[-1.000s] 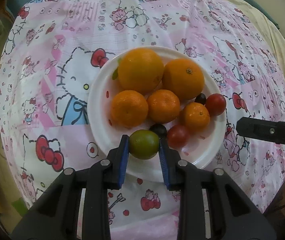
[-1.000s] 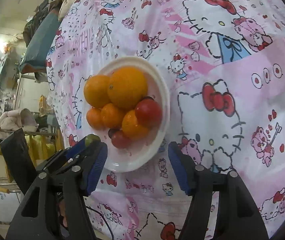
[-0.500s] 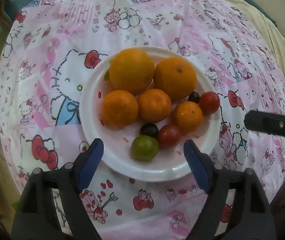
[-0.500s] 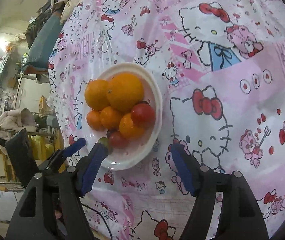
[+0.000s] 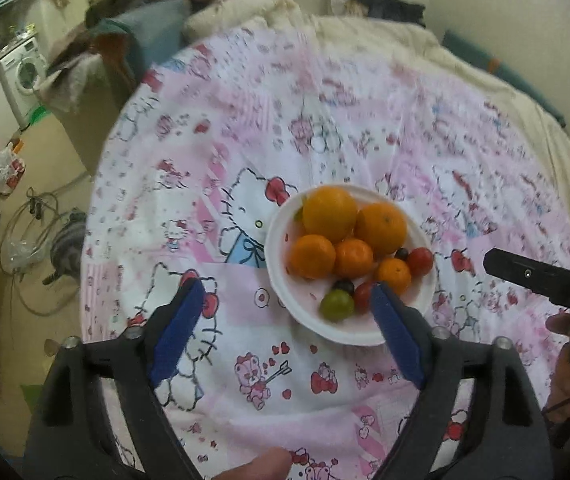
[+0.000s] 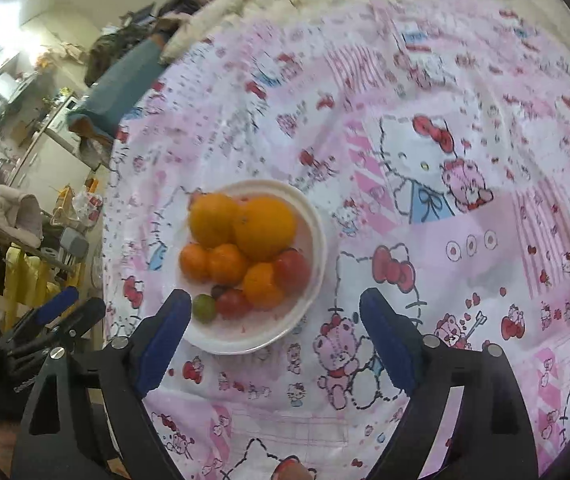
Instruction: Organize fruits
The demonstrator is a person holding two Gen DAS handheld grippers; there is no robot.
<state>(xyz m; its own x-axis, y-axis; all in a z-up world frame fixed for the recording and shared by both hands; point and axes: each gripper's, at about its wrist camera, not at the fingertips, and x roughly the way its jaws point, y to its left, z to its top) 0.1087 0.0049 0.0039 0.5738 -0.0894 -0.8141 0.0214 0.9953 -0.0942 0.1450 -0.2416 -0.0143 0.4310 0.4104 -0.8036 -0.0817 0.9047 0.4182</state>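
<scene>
A white plate [image 5: 421,300] on the Hello Kitty cloth holds several oranges [image 5: 330,208], red tomatoes [image 5: 420,262], a dark grape [image 5: 343,286] and a green fruit [image 5: 337,306] at its near edge. My left gripper [image 5: 285,304] is open and empty, raised above the cloth with the plate by its right finger. The plate [image 6: 319,248], the oranges [image 6: 265,228] and the green fruit [image 6: 204,308] show in the right wrist view. My right gripper [image 6: 275,312] is open and empty, near the plate's front edge.
The pink patterned cloth [image 5: 325,120] covers a round table. A blue pillow and clothes [image 5: 141,36] lie beyond its far edge. A washing machine [image 5: 21,76] and floor clutter stand to the left. The right gripper's black body [image 5: 545,284] shows at the right.
My left gripper let go of the green fruit on the plate, opened wide, and pulled back and up. My right gripper also drew back; both views now show more of the room.
</scene>
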